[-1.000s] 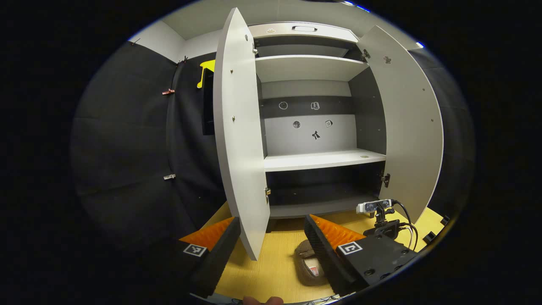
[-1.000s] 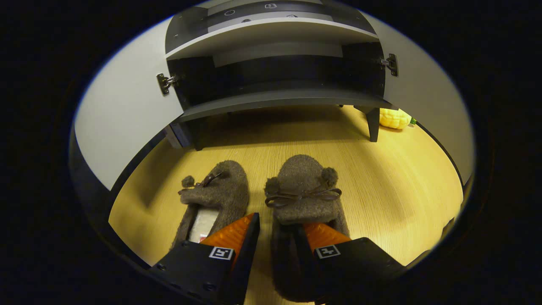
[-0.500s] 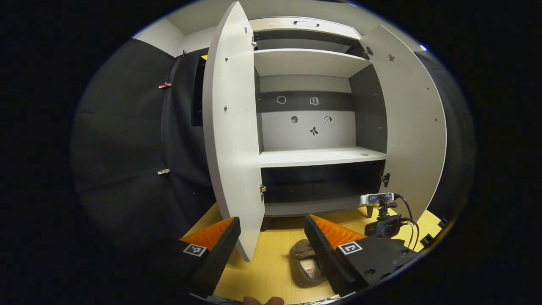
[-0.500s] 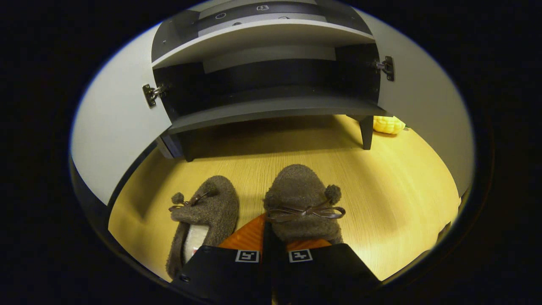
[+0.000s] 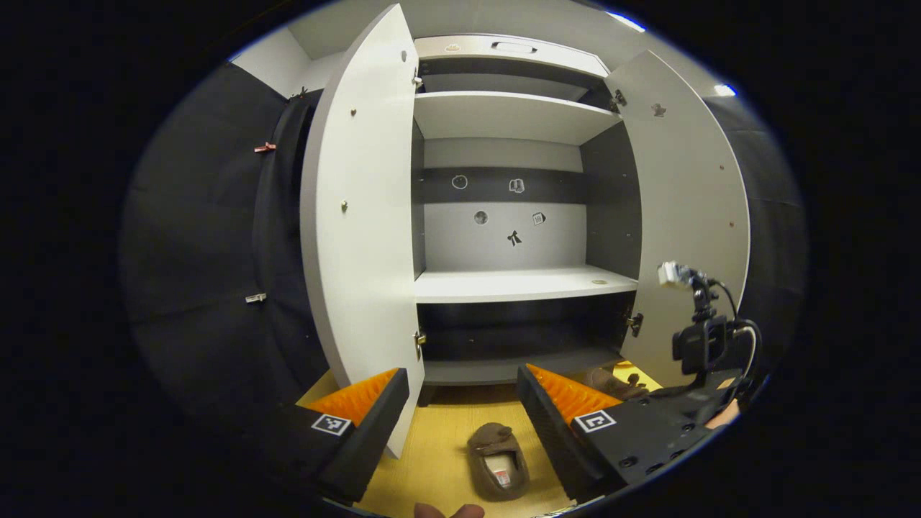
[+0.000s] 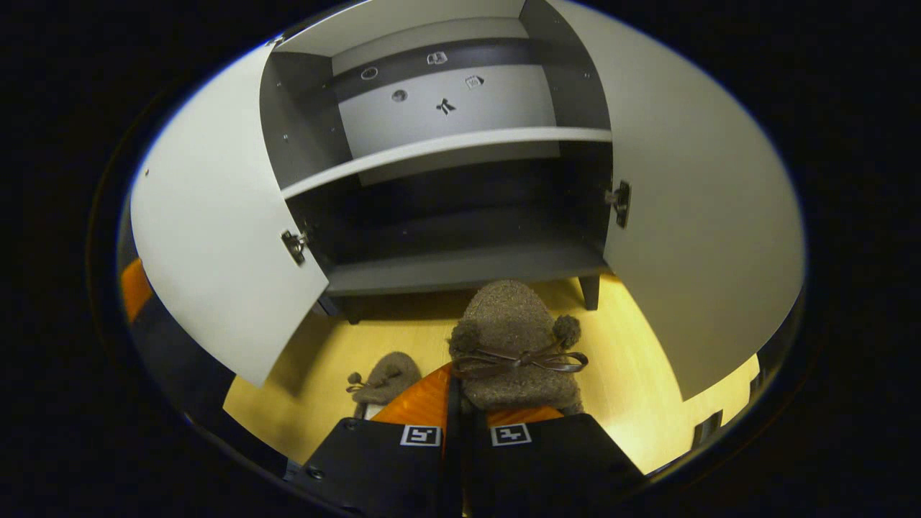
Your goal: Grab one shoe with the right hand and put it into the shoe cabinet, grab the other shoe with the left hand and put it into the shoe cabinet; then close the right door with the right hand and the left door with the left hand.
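A: Held shoe (image 6: 514,345) heel hidden behind right gripper (image 6: 465,410); clamped on it, in front of the cabinet (image 6: 460,266).
B: Left gripper (image 5: 460,388) spread wide, holding nothing. Other shoe (image 5: 496,460) on floor (image 5: 432,460).

This is a recording booth set up to look like a corner of a home, not a lived-in room. Black cloth (image 5: 201,237) hangs as the walls, held with small clips (image 5: 255,298), and a plain pale ceiling (image 5: 460,18) shows above it. A grey shoe cabinet (image 5: 504,284) stands on short legs with both doors (image 5: 360,216) swung open, its shelves bare and small stickers (image 5: 496,216) on its back panel. The floor (image 6: 640,367) is light yellow wood-grain board. A pair of fuzzy brown slippers (image 6: 514,345) serves as the household prop. A small camera on a stalk with cables (image 5: 694,327) adds to the test-rig look.
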Demonstrator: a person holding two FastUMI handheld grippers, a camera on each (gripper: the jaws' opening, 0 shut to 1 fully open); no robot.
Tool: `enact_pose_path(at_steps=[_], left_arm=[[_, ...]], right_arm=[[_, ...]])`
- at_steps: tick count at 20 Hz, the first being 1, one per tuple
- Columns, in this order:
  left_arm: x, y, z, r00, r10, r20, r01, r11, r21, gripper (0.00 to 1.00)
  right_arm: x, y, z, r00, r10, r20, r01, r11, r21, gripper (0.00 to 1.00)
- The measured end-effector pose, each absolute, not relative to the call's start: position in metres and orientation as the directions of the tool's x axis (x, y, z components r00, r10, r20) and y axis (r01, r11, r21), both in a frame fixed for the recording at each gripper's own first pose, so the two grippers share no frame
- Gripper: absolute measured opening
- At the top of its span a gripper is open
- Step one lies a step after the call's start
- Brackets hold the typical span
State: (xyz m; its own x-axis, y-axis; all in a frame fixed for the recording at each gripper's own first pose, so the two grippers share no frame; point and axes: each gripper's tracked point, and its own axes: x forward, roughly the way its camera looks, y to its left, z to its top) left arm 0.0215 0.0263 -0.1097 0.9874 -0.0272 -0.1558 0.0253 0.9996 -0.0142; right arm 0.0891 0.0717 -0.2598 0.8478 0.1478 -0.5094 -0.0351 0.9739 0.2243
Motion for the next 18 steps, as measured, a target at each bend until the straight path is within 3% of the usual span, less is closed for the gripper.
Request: enact_pose_path(at_steps=[11,18], left_arm=[[0.029,0.013,-0.088,0.992,-0.05,-0.116,0.051,0.999,0.01,0.97],[0.03,0.019,-0.094,0.993,-0.064,-0.103,0.065,0.998,0.004,0.97]], right_arm=[[0.184,0.069,-0.062,0.932,0.178,-0.316,-0.119,0.973,0.196,0.11],[0.291,0.08,-0.039,0.931,0.192,-0.309,-0.149,0.976,0.158,0.11]])
